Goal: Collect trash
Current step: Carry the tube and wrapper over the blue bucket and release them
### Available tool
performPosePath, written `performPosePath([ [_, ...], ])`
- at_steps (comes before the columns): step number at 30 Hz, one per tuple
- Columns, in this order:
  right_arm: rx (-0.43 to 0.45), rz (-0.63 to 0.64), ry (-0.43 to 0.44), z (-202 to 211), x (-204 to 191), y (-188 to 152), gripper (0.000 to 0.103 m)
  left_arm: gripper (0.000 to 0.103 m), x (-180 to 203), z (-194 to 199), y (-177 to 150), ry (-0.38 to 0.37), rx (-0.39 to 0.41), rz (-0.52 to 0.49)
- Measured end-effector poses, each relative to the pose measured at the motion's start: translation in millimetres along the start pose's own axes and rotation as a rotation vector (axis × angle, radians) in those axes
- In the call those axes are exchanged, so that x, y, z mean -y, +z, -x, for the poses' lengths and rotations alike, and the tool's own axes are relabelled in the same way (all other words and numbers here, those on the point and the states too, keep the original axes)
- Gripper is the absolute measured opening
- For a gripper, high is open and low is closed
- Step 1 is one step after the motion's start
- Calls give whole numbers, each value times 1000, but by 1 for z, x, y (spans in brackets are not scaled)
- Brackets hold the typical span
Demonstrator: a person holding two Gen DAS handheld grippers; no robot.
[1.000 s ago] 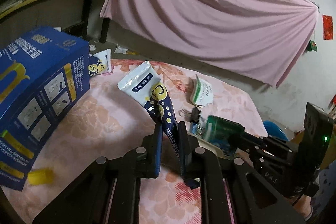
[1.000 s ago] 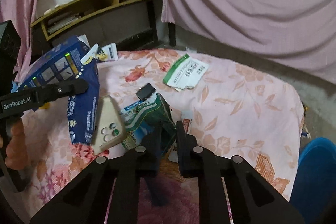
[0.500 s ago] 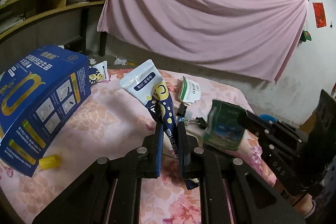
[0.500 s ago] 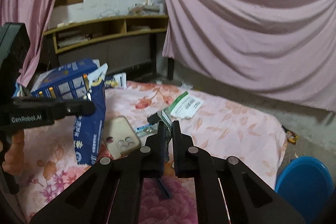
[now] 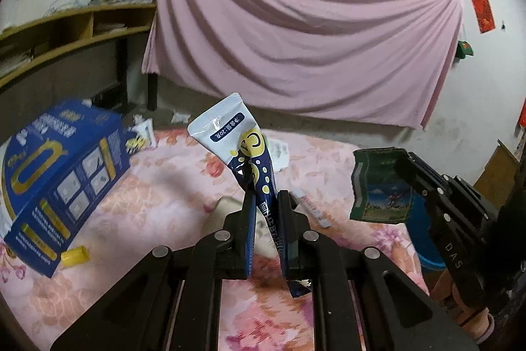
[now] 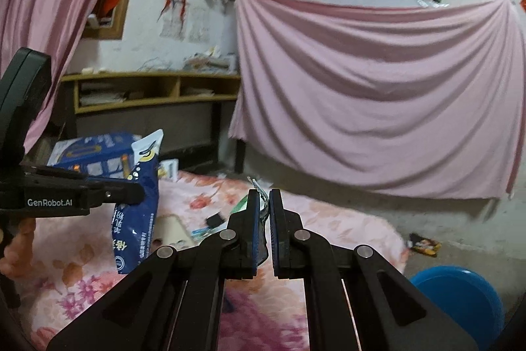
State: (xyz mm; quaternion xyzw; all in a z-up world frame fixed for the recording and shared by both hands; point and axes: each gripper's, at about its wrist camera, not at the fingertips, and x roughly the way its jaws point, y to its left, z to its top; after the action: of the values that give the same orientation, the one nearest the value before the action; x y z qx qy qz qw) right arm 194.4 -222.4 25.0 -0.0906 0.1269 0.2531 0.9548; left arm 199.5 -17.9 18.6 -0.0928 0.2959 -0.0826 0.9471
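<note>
Above the pink floral-print bed (image 5: 157, 196), both sets of tongs are up in the air with trash in them; the left tongs (image 5: 266, 213) are pinching a navy and white foil sachet with yellow dots (image 5: 236, 140), which sticks up and leans back-left from the bed, its white sealed end on top; the right tongs (image 6: 262, 213) are clamped on a crumpled green foil wrapper (image 5: 381, 186), seen flat-on from the left wrist camera, hanging over the bed's right edge; from the right wrist camera only a thin silvery edge of it (image 6: 259, 189) shows between the fingers. On the bed's left side sits a big blue cardboard box with gold lettering (image 5: 62, 173), tilted, with a small yellow plastic cap (image 5: 75, 255) just beside its near corner; a beige phone case (image 6: 172, 231) lies on the bed behind the left tongs, and a small black binder clip (image 6: 214, 219) is near it, toward the middle of the bed; a white paper leaflet (image 5: 279, 153) lies farther back on the bed. Past the bed's right edge there's a round blue plastic bin (image 6: 460, 295) on the floor; a big pink draped curtain (image 5: 296, 48) hangs behind the bed; a wooden shelf unit (image 6: 154, 91) stands behind the bed's left end.
</note>
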Motion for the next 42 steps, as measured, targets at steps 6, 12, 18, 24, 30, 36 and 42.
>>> performPosePath([
  [6, 138, -46, -120, 32, 23, 13, 4, 9, 39, 8, 15, -47, 86, -89],
  [12, 255, -104, -266, 70, 65, 21, 4, 9, 102, 12, 27, -117, 177, -233],
  [18, 251, -197, -390, 94, 117, 11, 4, 9, 159, -4, 35, -216, 182, -313],
  [24, 183, -275, -455, 102, 155, -6, 4, 9, 206, -39, 33, -295, 109, -335],
  [30, 103, -360, -480, 106, 186, -22, 4, 10, 238, -76, 31, -342, -3, -308],
  [36, -9, -470, -465, 99, 214, -43, 5, 10, 246, -110, 29, -382, -125, -271],
  [42, -93, -577, -424, 95, 232, -61, 6, 11, 250, -135, 29, -378, -206, -251],
])
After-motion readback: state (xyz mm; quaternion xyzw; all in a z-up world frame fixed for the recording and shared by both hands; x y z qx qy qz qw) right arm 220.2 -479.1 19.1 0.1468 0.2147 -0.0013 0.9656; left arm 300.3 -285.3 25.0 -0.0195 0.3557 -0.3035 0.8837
